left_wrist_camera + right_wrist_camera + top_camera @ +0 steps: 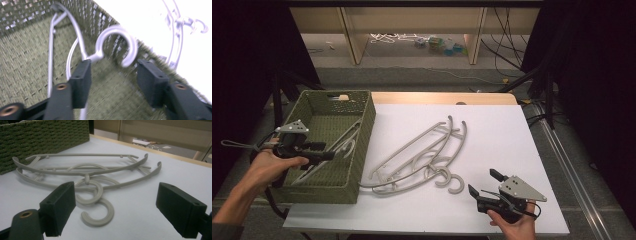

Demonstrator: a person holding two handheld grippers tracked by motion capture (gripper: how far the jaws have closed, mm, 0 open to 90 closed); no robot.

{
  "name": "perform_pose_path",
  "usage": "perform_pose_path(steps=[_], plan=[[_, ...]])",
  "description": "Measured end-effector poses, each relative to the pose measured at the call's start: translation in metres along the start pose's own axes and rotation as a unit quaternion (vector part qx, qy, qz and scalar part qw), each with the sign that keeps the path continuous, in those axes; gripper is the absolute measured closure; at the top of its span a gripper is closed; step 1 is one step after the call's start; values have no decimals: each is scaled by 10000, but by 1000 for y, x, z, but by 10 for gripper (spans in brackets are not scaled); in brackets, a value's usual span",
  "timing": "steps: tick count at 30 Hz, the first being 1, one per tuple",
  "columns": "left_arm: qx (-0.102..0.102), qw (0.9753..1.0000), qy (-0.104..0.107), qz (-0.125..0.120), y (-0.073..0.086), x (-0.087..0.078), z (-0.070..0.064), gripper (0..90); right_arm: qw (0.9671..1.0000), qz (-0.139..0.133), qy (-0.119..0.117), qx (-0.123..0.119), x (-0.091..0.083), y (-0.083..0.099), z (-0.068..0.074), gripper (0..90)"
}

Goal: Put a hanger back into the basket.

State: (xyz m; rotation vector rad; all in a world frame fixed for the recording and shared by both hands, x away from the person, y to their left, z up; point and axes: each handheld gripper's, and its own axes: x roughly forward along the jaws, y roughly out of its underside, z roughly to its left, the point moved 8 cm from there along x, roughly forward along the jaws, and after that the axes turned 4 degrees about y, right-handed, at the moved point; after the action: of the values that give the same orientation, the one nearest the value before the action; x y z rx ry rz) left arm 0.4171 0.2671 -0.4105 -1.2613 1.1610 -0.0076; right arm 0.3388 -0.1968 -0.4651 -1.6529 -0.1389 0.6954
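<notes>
Hangers: one lies in the basket, left tongs apart over it. Right tongs apart; next we grab the near hook.

The basket is rough olive woven fibre, matt; the hangers on the table are smooth grey-beige plastic with a dull sheen; the table top is smooth matt white; the jaws are matt black plastic
</notes>
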Motion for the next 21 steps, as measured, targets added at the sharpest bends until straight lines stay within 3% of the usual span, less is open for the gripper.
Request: perform_pose_path(steps=[5,7,10,12,13,15,16,19,20,21], plan=[[54,9981,-39,-605,-21,-7,-32,324,10000,-40,-47,47,1,-1,1,168],[133,9979,-22,-627,-23,-8,-37,310,10000,-24,-33,39,0,0,1,166],[118,9948,63,-1008,-32,-5,-61,297,10000,-10,0,38,-1,-1,0,166],[154,9948,72,-1009,-33,-6,-66,289,10000,-32,9,64,-1,-1,0,166],[197,9924,105,-1213,-37,-6,-77,284,10000,-40,26,43,-1,-1,-1,165],[205,9915,155,-1273,-38,-5,-83,276,10000,-56,30,33,-1,-2,-1,165],[283,9901,145,-1364,-40,-2,-94,274,10000,-59,30,34,-1,-2,-1,165],[316,9897,184,-1381,-40,2,-106,267,10000,-37,4,37,-2,-1,-1,164],[304,9893,288,-1401,-38,6,-117,258,10000,-57,-28,48,-2,-2,0,164],[304,9893,288,-1401,-38,6,-117,254,10000,-57,-28,48,-2,-2,0,164]])
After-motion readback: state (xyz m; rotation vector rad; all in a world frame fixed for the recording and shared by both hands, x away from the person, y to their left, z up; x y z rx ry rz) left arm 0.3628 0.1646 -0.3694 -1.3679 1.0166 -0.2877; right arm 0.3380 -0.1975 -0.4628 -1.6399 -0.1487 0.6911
